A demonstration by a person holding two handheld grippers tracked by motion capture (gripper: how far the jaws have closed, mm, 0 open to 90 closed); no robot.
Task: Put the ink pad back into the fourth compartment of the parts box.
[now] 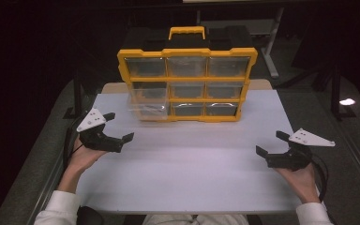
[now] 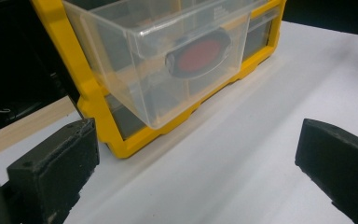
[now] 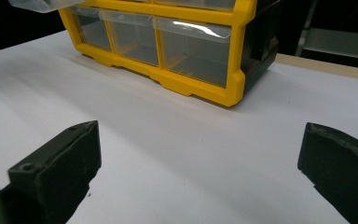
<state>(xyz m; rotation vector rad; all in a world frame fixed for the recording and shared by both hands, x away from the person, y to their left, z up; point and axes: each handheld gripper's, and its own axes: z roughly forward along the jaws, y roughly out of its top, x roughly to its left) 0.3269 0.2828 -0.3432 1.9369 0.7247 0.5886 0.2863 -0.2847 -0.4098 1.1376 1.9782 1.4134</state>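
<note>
Left gripper (image 1: 117, 126) hovering over the table (image 1: 187, 164) at its left edge, jaws spread wide, holding nothing. Right gripper (image 1: 268, 143) hovering at the right edge, jaws likewise wide apart and empty.

Sitting at the far middle of the table, between the two grippers and beyond both: organizer (image 1: 187, 84), upright, front facing the person. Standing well apart from the right gripper; nearer the left one, ahead of its jaws and not touching.

Showing a yellow frame, black body and yellow carry handle (image 1: 186, 32) on top, with clear drawers in three rows of three. Sticking out toward the left gripper: bottom-left drawer (image 1: 148, 110), pulled partway open. Lying inside it, in the left gripper view: a round black-rimmed disc (image 2: 199, 53) with a red centre, seen through the clear front wall. Remaining drawers sitting flush in the frame; contents too faint to make out.

Reading no brand, label or writing on the organizer or grippers.
</note>
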